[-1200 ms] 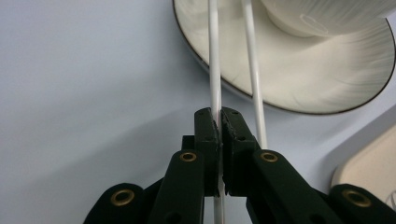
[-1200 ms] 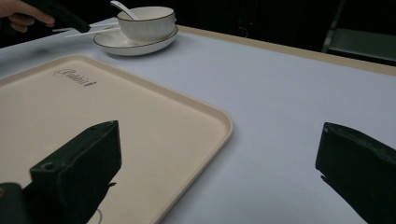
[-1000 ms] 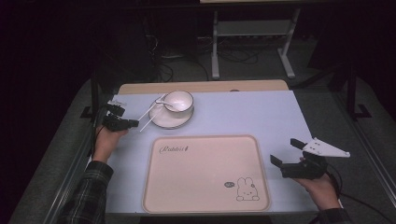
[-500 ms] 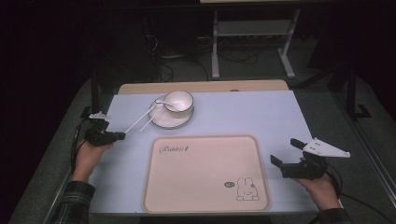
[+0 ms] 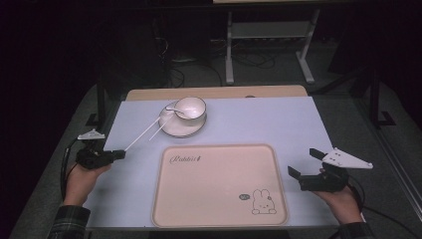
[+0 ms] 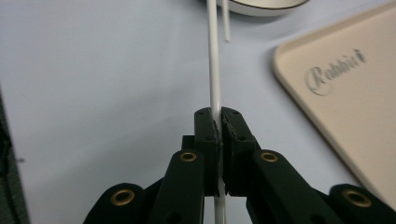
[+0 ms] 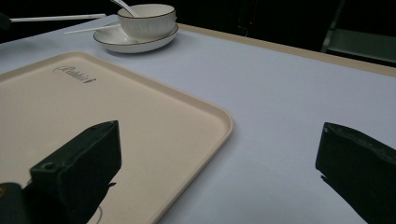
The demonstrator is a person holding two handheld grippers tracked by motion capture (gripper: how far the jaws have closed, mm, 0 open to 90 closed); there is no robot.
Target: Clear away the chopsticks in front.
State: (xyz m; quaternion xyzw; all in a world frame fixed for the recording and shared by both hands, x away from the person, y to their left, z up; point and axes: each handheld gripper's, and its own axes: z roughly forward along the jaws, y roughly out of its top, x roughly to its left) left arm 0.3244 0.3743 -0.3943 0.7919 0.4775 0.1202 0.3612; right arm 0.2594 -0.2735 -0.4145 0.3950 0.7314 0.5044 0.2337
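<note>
My left gripper point(image 5: 118, 154) point(image 6: 220, 122) is at the table's left edge, shut on the end of a white chopstick point(image 5: 144, 133) point(image 6: 214, 60). That chopstick points toward the white saucer point(image 5: 171, 128) point(image 7: 135, 43). A second chopstick point(image 5: 160, 129) point(image 6: 226, 23) leans on the saucer's rim. A white bowl point(image 5: 190, 108) point(image 7: 147, 18) stands on the saucer with a white spoon point(image 5: 175, 109) point(image 7: 122, 5) in it. My right gripper point(image 5: 304, 163) point(image 7: 219, 154) hovers open, with nothing between its jaws, to the right of the beige tray point(image 5: 219, 189) point(image 7: 93, 116).
The tray carries a rabbit drawing point(image 5: 263, 202) and script lettering point(image 5: 185, 159) and has nothing on it. The pale blue tabletop point(image 5: 268, 122) ends in a wooden strip point(image 5: 214, 92) at the back. A metal stand point(image 5: 271, 35) is on the dark floor behind.
My left gripper has drawn back to the left and toward the near edge, pulling the held chopstick away from the saucer. The right gripper has stayed where it was.
</note>
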